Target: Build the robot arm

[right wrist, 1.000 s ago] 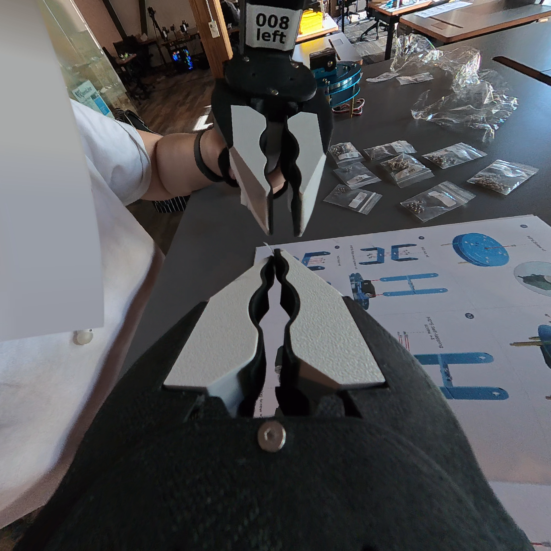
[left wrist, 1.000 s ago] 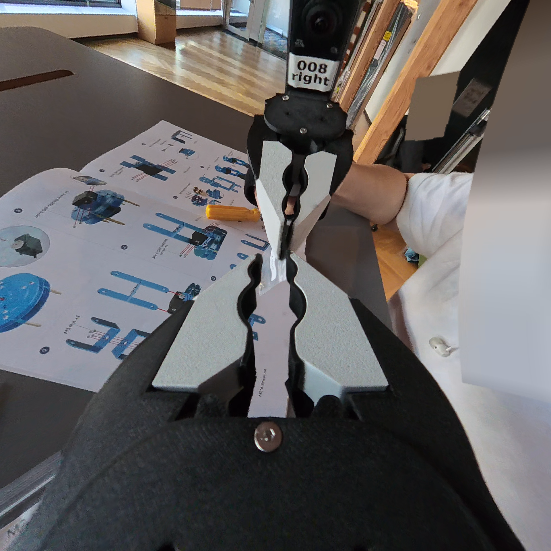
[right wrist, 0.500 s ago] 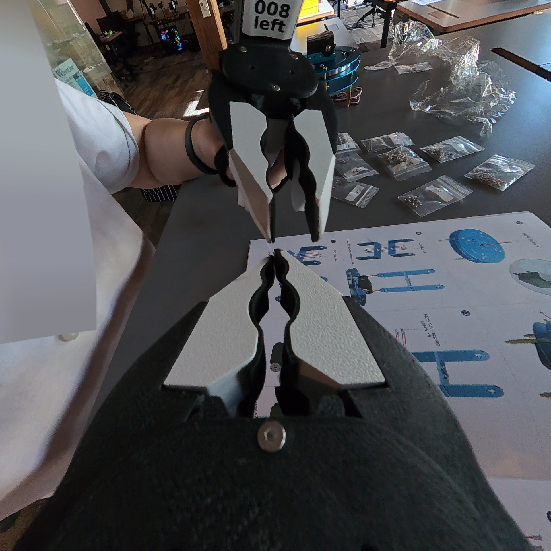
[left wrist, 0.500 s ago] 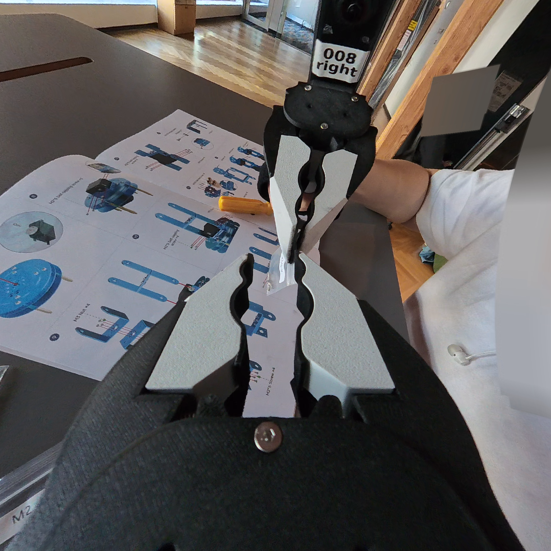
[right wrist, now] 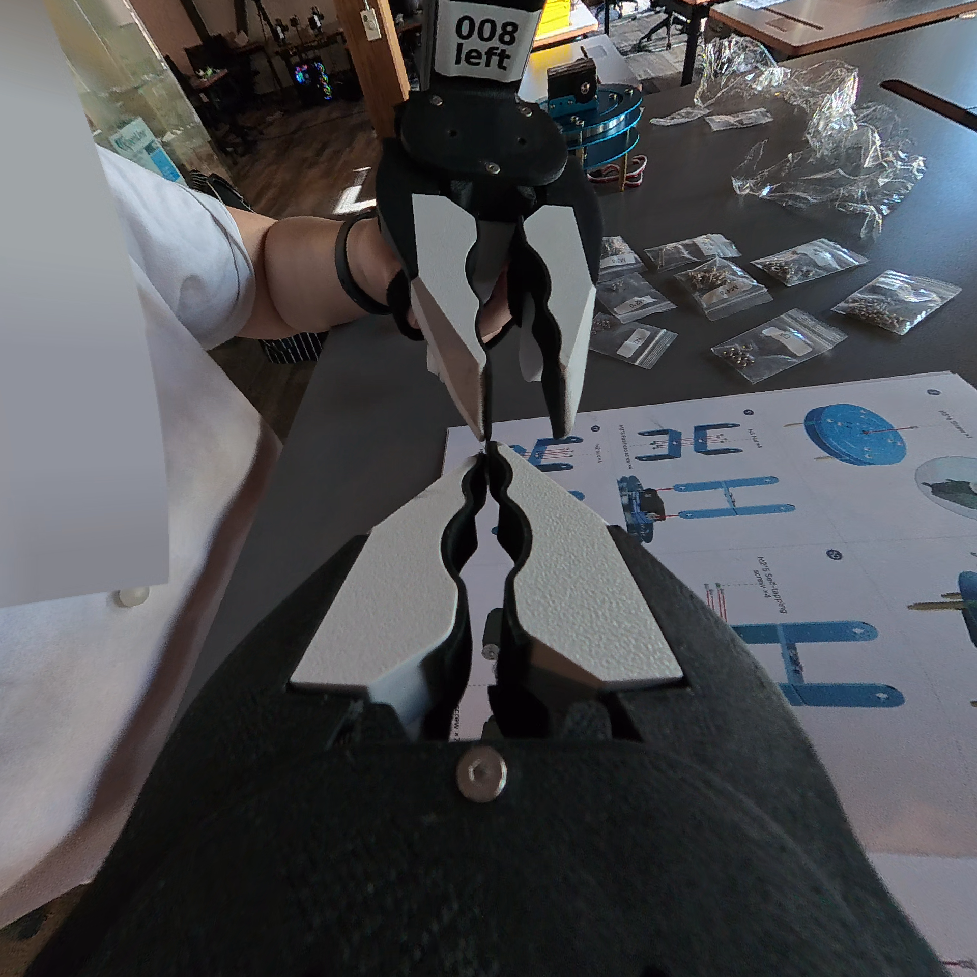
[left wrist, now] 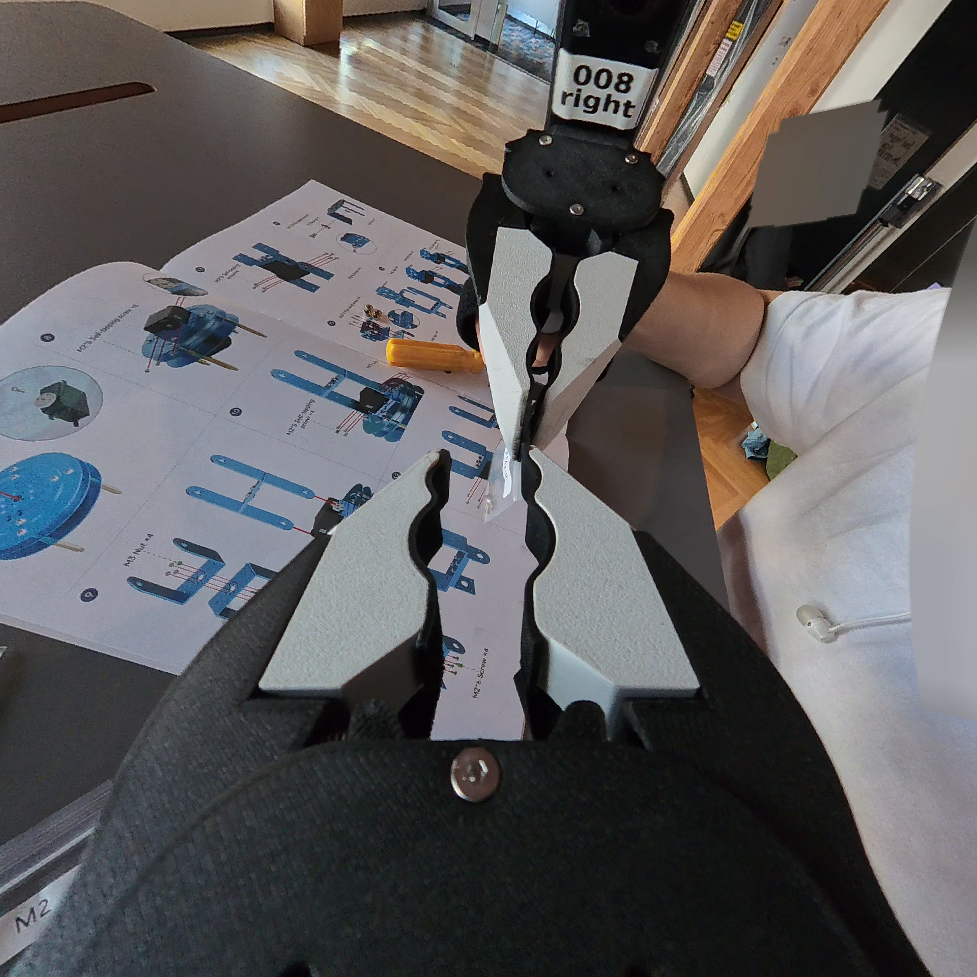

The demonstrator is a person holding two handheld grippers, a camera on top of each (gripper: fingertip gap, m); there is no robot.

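Desk (left wrist: 158,158): dark grey; carries everything listed below.
Instruction sheet (left wrist: 158,423): white with blue part drawings, flat on the desk under both of my tools.
Crumpled clear plastic (right wrist: 825,137): at the far side of the desk, well apart from me.
Blue round assembly (right wrist: 597,116): stands at the far edge, behind my left tool.
Left hand-held gripper (left wrist: 484,459): released, its fingers spread, held above the sheet and grasping nothing.
Right hand-held gripper (right wrist: 484,461): clenched tip to tip, facing the left one nose to nose.
Hardware bags (right wrist: 782,343): several lie in loose rows beyond the sheet.
Screwdriver (left wrist: 428,355): yellow handle, lying on the sheet.
Small clear bag (left wrist: 499,484): pinched at its top edge by my right tips. It hangs between the spread left fingers, just beside one; contact cannot be told.
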